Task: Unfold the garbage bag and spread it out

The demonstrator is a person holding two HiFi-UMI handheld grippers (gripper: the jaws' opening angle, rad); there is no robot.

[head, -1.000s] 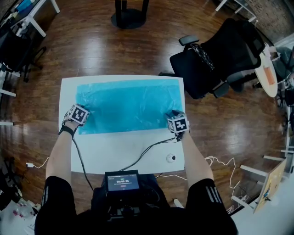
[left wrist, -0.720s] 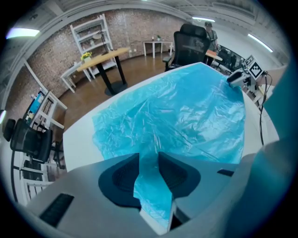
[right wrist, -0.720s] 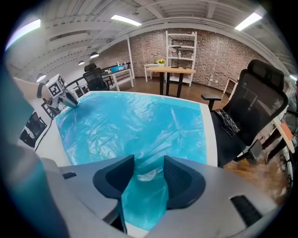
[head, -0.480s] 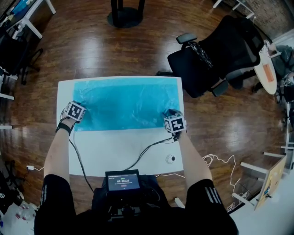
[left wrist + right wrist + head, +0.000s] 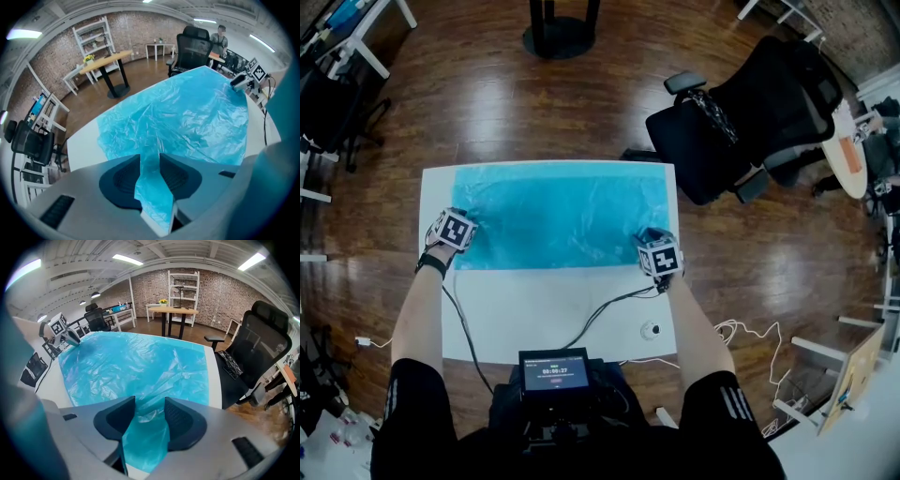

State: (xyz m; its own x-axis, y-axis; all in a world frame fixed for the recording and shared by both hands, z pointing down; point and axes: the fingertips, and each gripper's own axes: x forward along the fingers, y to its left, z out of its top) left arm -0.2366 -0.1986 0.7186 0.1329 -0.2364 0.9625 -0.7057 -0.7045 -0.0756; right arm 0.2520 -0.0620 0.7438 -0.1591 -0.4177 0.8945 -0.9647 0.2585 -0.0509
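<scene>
Found the garbage bag (image 5: 558, 214) lying opened out across the far half of the bench (image 5: 562, 319), long axis running left edge to right edge. Noted the left claw (image 5: 150, 165) nipped narrowly on film at the bag's near-left corner and the right claw (image 5: 149, 420) closed, somewhat wider, on bunched film at the near-right corner. Judged the sheet to lie ahead of both claws, with further spreading to be had by drawing outward along that axis.

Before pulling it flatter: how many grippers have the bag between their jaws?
2. On the garbage bag, the left gripper is at the near-left corner, the right gripper at the near-right corner.
</scene>
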